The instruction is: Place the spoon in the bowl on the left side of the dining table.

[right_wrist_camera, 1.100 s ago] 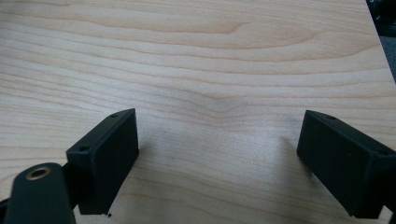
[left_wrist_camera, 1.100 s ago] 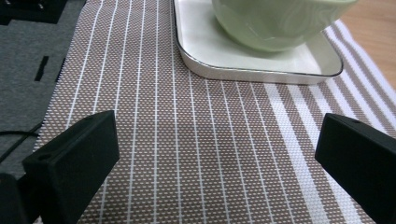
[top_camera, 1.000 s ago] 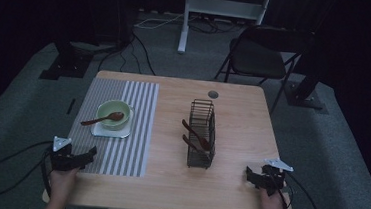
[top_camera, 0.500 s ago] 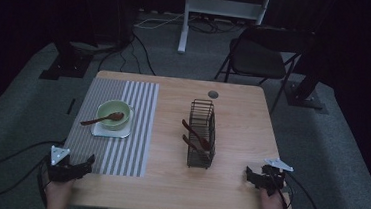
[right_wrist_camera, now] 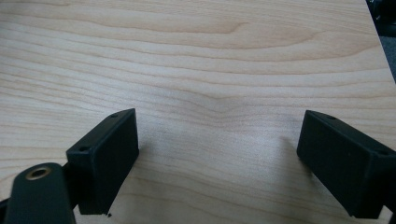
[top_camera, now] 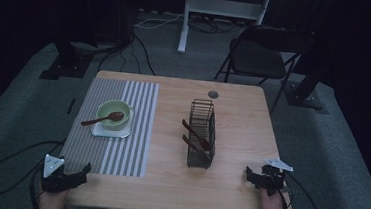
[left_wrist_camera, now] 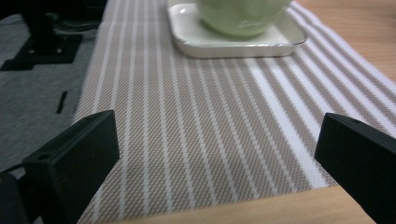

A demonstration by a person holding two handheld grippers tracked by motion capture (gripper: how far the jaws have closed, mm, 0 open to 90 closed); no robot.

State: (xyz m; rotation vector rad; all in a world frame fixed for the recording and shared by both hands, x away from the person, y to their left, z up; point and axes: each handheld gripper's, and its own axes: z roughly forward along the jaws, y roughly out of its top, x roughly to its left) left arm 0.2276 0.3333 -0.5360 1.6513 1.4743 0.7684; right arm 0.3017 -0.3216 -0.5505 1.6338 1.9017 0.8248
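Left gripper [top_camera: 84, 169] at table's near left corner, jaws spread, empty. Right gripper [top_camera: 250, 174] at near right edge, spread, empty. Green bowl [left_wrist_camera: 243, 16] on striped mat [left_wrist_camera: 196, 116], top cut off; spoon [top_camera: 103, 119] inside.

Wooden table [top_camera: 227, 188]: striped placemat [top_camera: 141, 131] at left, black wire rack [top_camera: 201, 136] at centre

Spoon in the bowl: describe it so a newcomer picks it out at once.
On the striped placemat covering the table's left side sits a square white saucer holding a green bowl. The dark wooden spoon rests in that bowl, handle over its left rim; the other utensils sit in the wire rack.
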